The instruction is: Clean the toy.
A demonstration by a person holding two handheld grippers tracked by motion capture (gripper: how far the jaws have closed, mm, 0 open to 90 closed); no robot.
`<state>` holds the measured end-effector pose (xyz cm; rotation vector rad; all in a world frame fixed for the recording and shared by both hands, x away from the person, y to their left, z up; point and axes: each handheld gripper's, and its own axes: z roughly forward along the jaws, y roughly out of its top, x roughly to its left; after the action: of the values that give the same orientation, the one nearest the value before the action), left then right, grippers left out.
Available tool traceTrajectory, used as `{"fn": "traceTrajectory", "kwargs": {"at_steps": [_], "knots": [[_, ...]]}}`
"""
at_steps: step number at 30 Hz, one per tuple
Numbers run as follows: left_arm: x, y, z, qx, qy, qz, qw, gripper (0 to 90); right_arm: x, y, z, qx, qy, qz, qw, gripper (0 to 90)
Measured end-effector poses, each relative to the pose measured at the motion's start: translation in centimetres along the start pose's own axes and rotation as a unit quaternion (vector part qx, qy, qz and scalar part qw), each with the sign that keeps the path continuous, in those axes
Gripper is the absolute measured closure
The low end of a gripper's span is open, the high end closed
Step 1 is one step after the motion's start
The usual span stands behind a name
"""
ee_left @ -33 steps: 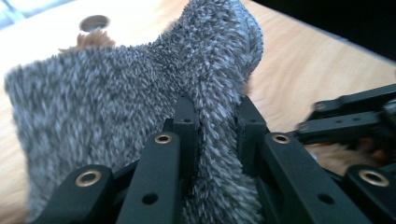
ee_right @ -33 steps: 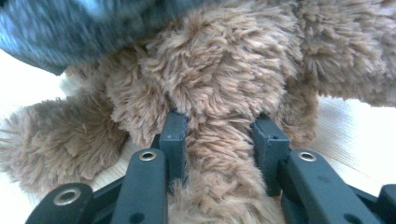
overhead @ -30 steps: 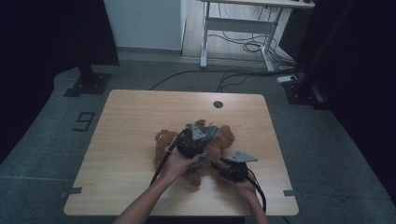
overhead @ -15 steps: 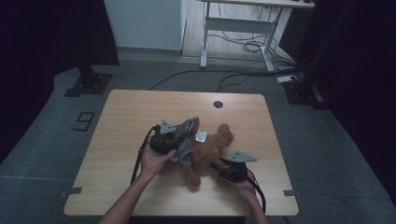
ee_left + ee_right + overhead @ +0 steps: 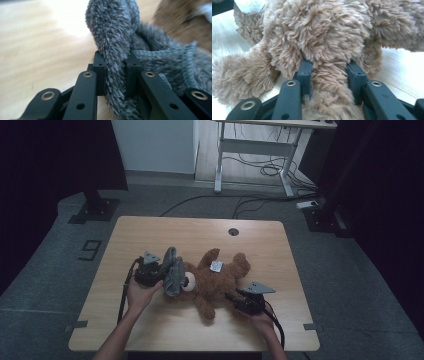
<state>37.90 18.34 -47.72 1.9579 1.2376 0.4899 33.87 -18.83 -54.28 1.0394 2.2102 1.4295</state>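
Table (image 5: 150,330): light wood top, rectangular with rounded corners, a round dark grommet hole (image 5: 233,231) near its far edge. Floor (image 5: 60,270): grey carpet, marked with a dark figure "9" (image 5: 90,250) to the left of the table; small tape strips by the near corners. Far wall (image 5: 152,145): pale panel, dimly lit. Second desk (image 5: 260,150): white metal frame, at the far side, loose black cables (image 5: 260,170) beneath it. Black stand base (image 5: 93,210) at far left; another (image 5: 325,217) at far right. Dark drapes at both sides. Light: low, cool.
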Motion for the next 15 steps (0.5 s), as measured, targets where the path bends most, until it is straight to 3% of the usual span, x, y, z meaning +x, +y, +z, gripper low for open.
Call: {"fn": "traceTrajectory", "kwargs": {"at_steps": [4, 7, 9, 11, 15], "knots": [[0.8, -1.9, 1.0, 0.024, 0.013, -0.004, 0.9996, 75.9, 0.0, 0.0, 0.0, 0.0, 0.0, 0.001, 1.0, 63.0], [1.2, -3.1, 2.2, 0.073, 0.015, 0.0, 0.9972, 75.9, 0.0, 0.0, 0.0, 0.001, 0.0, 0.002, 1.0, 63.0], [1.4, -3.4, 2.5, 0.087, 0.011, 0.001, 0.9961, 75.7, -0.1, -0.1, 0.0, 0.0, -0.001, 0.002, 1.0, 63.0], [1.6, -3.1, 2.1, 0.077, 0.008, -0.007, 0.9969, 75.7, -0.2, -0.1, 0.0, 0.001, -0.002, 0.001, 1.0, 63.0], [0.9, -0.8, 0.2, 0.037, 0.013, 0.009, 0.9992, 75.4, -0.3, 0.0, 0.0, 0.004, -0.013, -0.004, 0.9999, 63.1]]}}
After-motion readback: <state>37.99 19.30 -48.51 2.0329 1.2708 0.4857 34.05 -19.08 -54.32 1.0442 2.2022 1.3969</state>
